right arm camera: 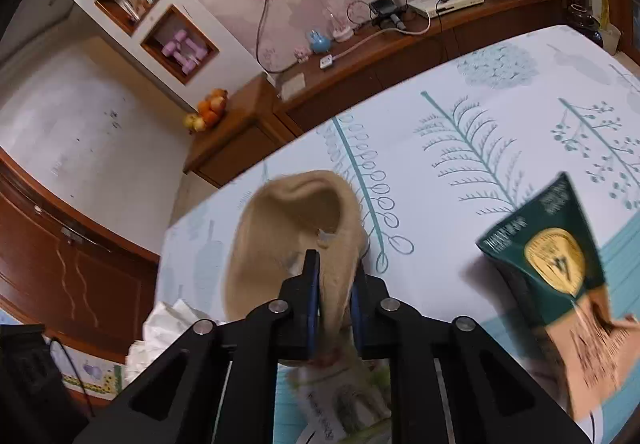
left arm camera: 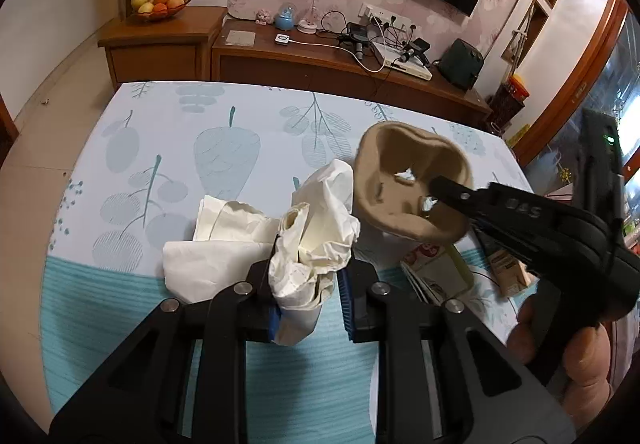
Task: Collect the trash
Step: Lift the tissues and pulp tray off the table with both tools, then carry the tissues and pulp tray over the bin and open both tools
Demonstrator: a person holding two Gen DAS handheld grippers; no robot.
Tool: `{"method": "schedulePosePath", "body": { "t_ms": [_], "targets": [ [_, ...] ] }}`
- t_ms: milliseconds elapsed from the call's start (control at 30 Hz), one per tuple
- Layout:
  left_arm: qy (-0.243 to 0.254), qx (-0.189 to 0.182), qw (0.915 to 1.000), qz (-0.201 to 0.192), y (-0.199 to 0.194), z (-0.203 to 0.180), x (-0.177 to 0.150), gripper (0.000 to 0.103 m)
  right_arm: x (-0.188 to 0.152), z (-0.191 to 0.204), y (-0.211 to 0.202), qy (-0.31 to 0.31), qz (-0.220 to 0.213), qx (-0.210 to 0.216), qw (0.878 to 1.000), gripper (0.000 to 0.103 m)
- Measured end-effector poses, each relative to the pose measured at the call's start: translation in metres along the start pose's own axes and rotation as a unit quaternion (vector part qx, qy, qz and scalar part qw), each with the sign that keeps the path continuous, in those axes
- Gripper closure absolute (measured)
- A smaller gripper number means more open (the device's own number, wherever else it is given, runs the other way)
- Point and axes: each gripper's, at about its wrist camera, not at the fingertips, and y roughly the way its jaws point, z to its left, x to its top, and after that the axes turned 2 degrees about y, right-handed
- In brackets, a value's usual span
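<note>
Trash lies scattered on a table (left arm camera: 132, 171) covered in a pale cloth printed with teal leaves and fruit, and two pieces of it are already in the grippers. The crumpled white paper (left arm camera: 308, 244) is the landmark here: thin, creased tissue-like sheets, bunched into a loose wad. The left gripper (left arm camera: 308, 298) has its blue-padded jaws pressed in on the lower end of that wad, with only the squeezed paper between them. More flat white paper spreads on the cloth just left of the wad, touching it.

Right of the paper and raised above the cloth is a brown moulded-pulp cup holder (left arm camera: 404, 183), matte and fibrous, with rounded hollows and small holes punched through. The right gripper (right arm camera: 335, 296) pinches its thin rim edge-on, the jaws nearly together with only the pulp wall between the pads; in the left wrist view its black finger reaches in from the right to the holder's centre. A hand (left arm camera: 576, 368) grips that tool's handle at the lower right.

Below the holder, further right of the paper, lie flat printed cartons (left arm camera: 436, 272). A glossy green and tan pouch (right arm camera: 560, 284) with a gold seal sits on the cloth beyond them, blurred.
</note>
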Motion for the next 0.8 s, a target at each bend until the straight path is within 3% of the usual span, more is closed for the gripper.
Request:
{"method": "schedulePosePath", "body": {
  "t_ms": [167,333,567,800],
  "targets": [
    [-0.008,-0.007,0.9999,-0.003,-0.032,0.001,-0.01,0.083,-0.006,0.008,-0.043,-0.01,-0.028,0.015,0.999,0.091],
    [-0.019,-0.039,0.9991,0.002,-0.085,-0.003,-0.023,0.084,-0.028,0.009,-0.116,-0.017,-0.045,0.038,0.998,0.091],
    [-0.008,-0.071,0.9974,0.002,-0.18,-0.036,-0.06,0.084,-0.107,0.002,-0.252,-0.038,-0.064,0.061,0.995,0.091],
    [0.01,-0.129,0.9915,0.012,-0.272,-0.09,-0.123,0.084,-0.193,-0.02,-0.372,-0.04,-0.085,0.07,0.993,0.091]
  ]
}}
